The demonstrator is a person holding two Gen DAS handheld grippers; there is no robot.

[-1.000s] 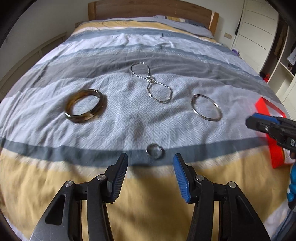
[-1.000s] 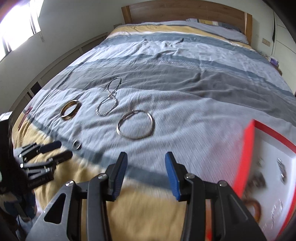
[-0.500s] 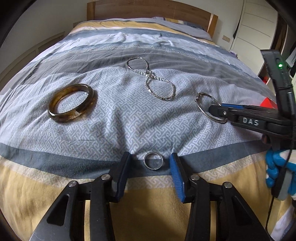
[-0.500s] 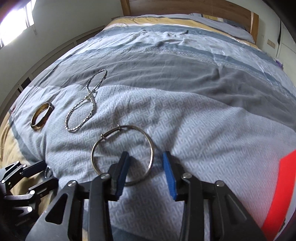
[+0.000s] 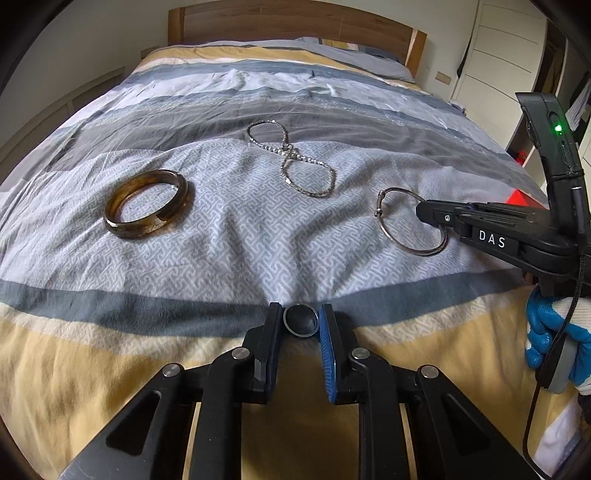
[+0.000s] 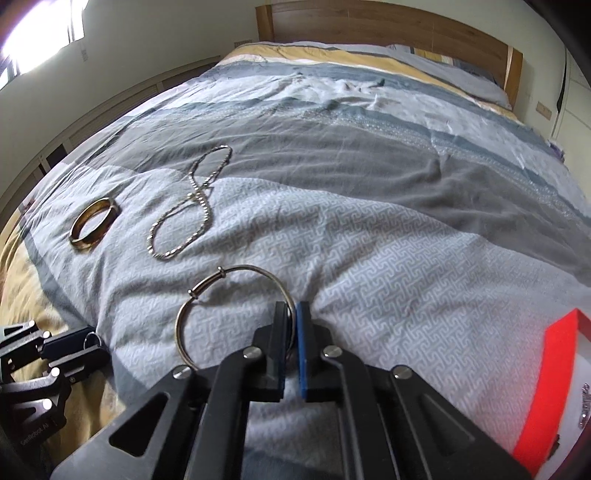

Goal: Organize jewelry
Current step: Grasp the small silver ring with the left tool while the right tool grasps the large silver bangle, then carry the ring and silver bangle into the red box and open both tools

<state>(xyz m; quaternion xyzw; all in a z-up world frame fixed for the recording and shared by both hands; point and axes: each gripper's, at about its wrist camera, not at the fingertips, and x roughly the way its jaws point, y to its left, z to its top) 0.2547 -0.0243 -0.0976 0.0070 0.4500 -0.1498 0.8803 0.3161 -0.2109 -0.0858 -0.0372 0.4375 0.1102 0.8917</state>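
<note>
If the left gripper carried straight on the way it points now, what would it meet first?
Probably the silver chain, looped ahead on the bedspread; the left gripper, shut on the small ring, points toward it, though depth is unclear.

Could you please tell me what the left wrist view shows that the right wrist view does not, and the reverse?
Only the left wrist view shows the white wardrobe and the blue-gloved hand on the right gripper's handle. Only the right wrist view shows the bright window and the red-edged box. Both show the small ring clamped in the left gripper, the thin silver bangle pinched in the right gripper, and the amber bangle and chain lying on the striped bedspread.
</note>
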